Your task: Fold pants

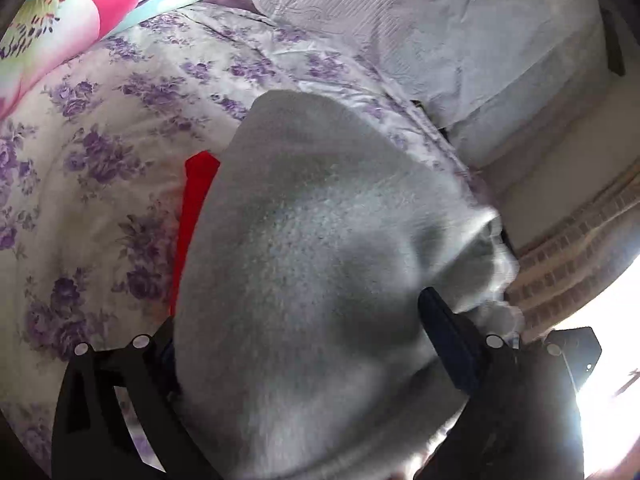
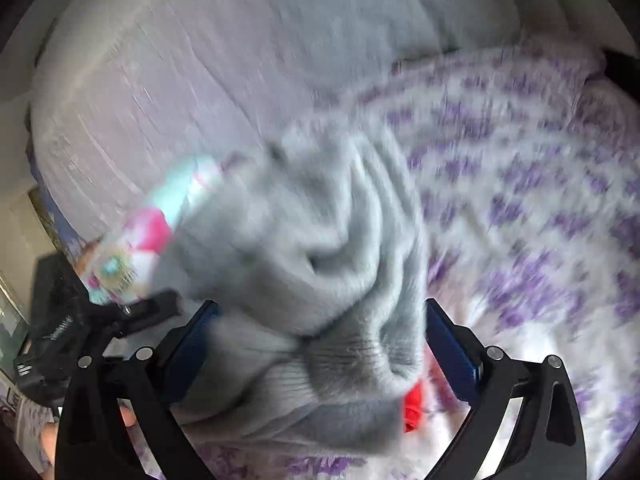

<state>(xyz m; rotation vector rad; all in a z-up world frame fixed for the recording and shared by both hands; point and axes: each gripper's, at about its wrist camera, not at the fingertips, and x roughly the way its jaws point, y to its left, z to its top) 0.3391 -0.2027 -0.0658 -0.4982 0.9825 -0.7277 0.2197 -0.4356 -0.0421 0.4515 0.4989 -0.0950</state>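
The grey pants lie bunched on a bed, on a white quilt printed with purple flowers. In the left wrist view the fleecy cloth fills the middle and runs down between the jaws of the left gripper. Those jaws stand wide apart; the right pad shows dark blue against the cloth's edge, the left one is mostly hidden behind the pants, and whether either presses on the fabric cannot be told. A red cloth peeks out from under the left side of the pants. A bright pink and turquoise floral pillow sits at the top left, and a pale lilac spread covers the far part of the bed.

The right wrist view is blurred. The right gripper also has its jaws spread wide, with a ribbed, wrinkled part of the pants heaped between the blue pads; the cloth touches the left pad and sits just beside the right one. A bit of the red cloth shows below the pants near the right pad. The other gripper's black frame appears at the left edge
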